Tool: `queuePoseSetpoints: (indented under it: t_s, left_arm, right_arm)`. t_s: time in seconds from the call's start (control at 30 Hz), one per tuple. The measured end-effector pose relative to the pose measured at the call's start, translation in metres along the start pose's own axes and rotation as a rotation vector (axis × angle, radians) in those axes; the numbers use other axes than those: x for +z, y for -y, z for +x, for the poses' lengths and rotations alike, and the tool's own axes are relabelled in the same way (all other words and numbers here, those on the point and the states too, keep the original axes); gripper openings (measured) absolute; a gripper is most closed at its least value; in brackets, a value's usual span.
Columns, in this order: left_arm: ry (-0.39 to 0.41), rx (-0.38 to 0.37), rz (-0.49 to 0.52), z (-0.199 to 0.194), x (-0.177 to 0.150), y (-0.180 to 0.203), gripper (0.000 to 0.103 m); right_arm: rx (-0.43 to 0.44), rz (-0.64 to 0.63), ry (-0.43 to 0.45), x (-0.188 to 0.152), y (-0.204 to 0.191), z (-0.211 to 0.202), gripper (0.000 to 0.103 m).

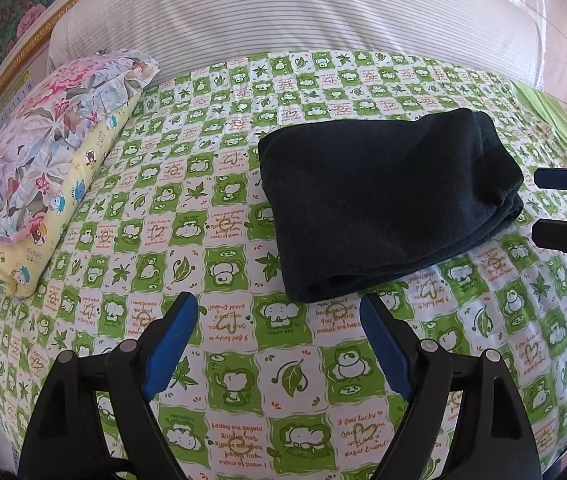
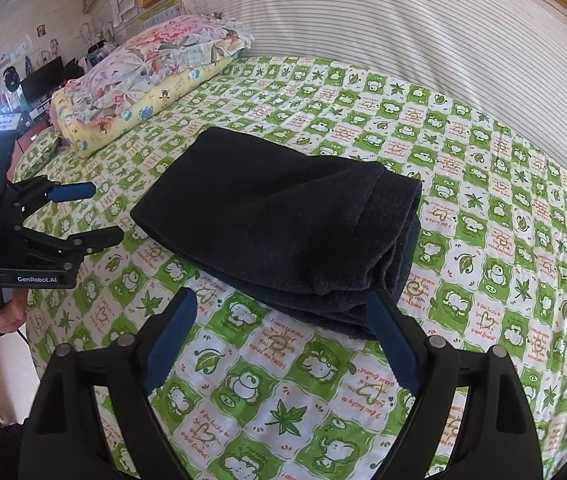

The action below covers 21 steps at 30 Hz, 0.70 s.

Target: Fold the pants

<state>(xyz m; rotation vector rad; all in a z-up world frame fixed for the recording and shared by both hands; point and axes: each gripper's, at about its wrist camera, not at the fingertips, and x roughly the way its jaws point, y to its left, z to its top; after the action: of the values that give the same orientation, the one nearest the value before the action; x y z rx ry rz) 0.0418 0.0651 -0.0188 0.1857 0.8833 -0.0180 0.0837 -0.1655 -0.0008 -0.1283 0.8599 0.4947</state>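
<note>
I am judging the pants (image 1: 387, 204) folded mid-bed (image 1: 243, 360); I am holding left gripper (image 1: 279, 344) and right gripper (image 2: 283, 344) wide open, empty; only withdrawing is remaining.

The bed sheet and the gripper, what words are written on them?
"GenRobot.AI": on the left gripper body.
"makes me happy": bed sheet.
"happy day": sheet, under a bear.
"I want to make": sheet.
"zz": sheet's sleeping bears.
Yellow pillow: print too small to read.
</note>
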Motion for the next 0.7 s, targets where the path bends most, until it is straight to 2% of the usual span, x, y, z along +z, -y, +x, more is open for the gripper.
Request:
queuePoseSetpoints:
  t_s: [0.7]
  left_arm:
    - [-0.005, 0.003, 0.017, 0.006, -0.002, 0.004, 0.084]
  right_arm:
    - [-0.001, -0.012, -0.018, 0.0, 0.0, 0.012, 0.087]
